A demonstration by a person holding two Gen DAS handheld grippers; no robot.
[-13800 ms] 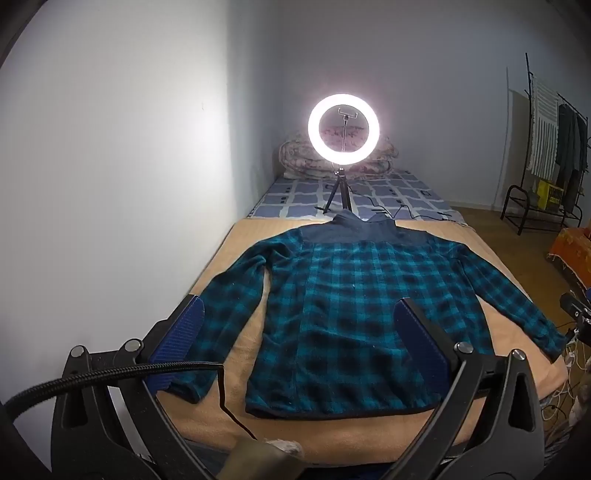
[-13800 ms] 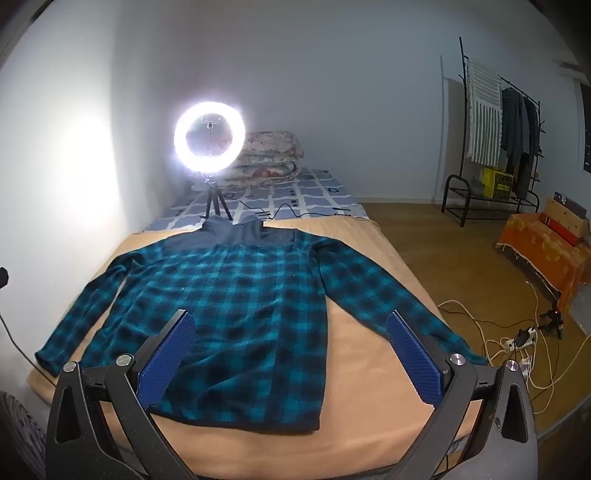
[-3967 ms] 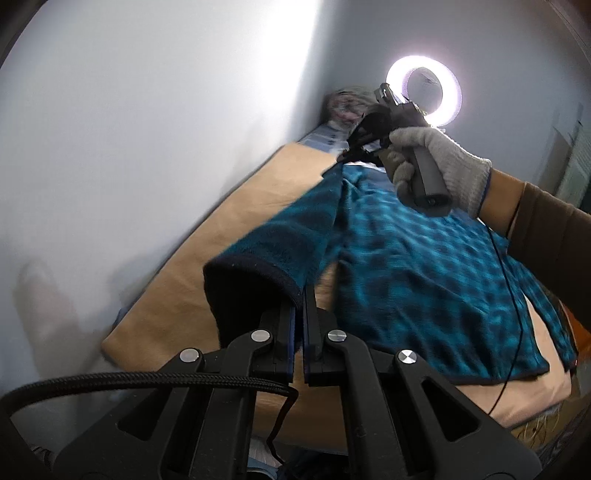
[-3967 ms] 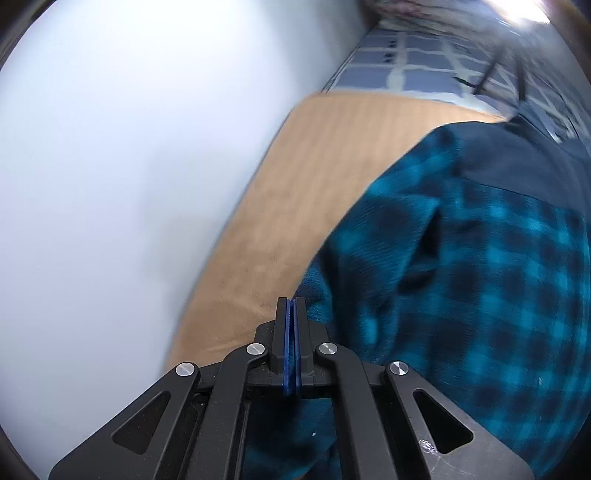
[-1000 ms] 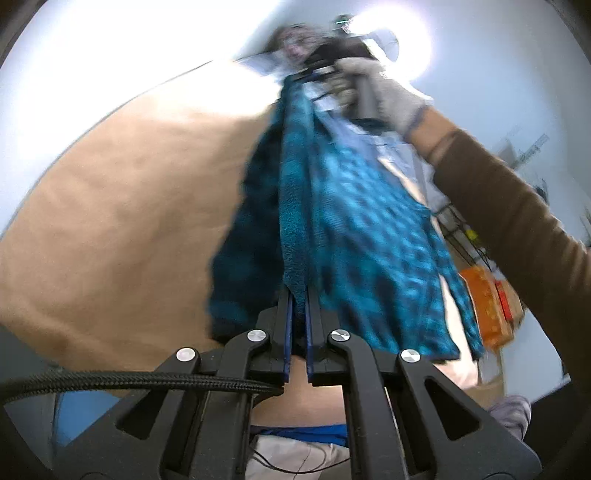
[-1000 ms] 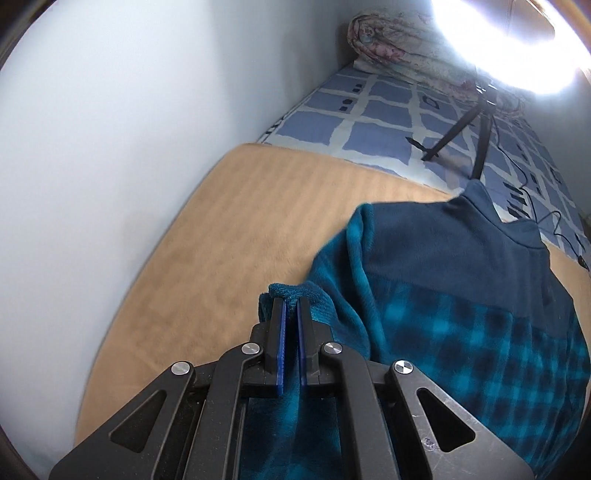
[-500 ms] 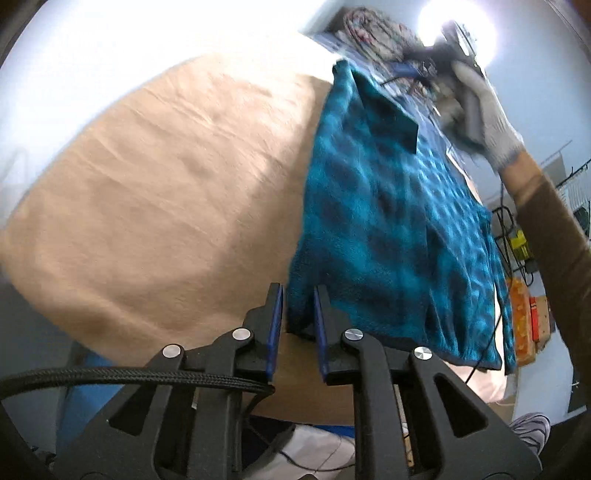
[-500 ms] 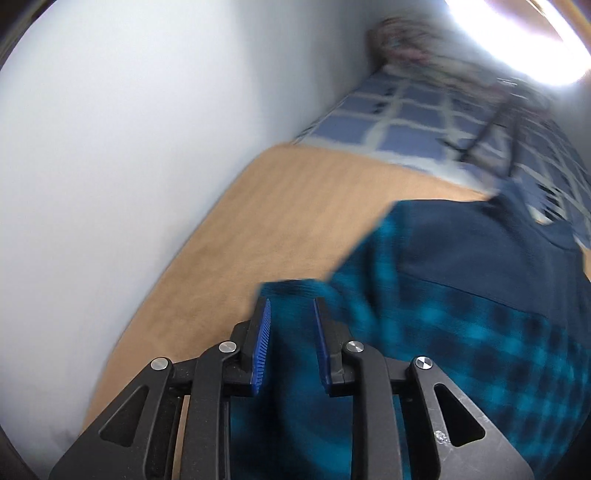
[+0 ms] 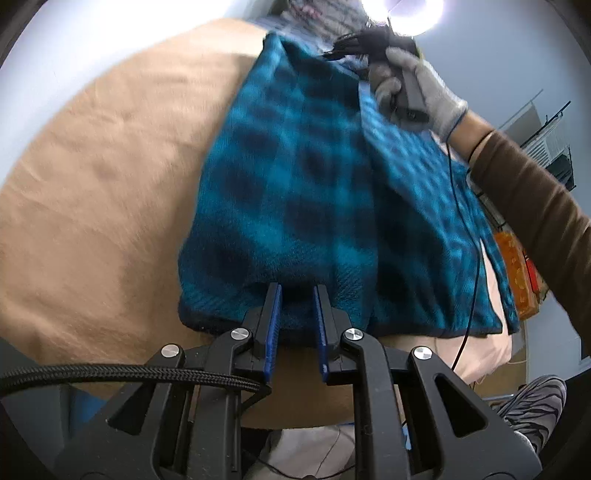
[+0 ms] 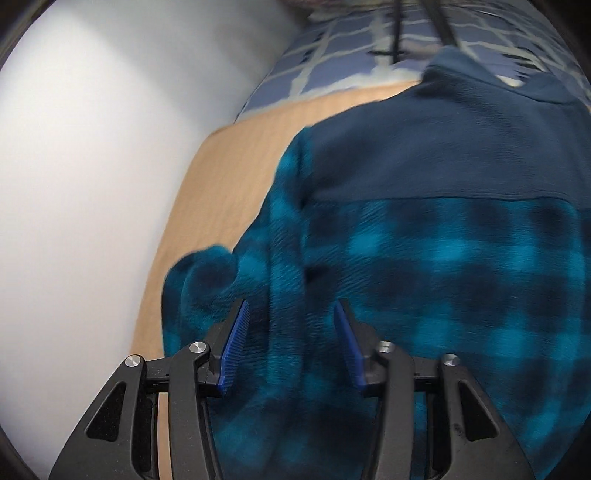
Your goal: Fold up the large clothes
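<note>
Both jaws stood spread, my left gripper (image 9: pixel 295 295) at the plaid fleece shirt's (image 9: pixel 295 184) hem, so its fresh fold risked springing open unpressed.

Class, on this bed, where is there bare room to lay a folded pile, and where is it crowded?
Free: the tan blanket between the wall and the shirt, and a thin strip below its hem. Crowded: the shirt's side, with the left gripper, the gloved hand, and the tripod legs on the checked bedding.
</note>
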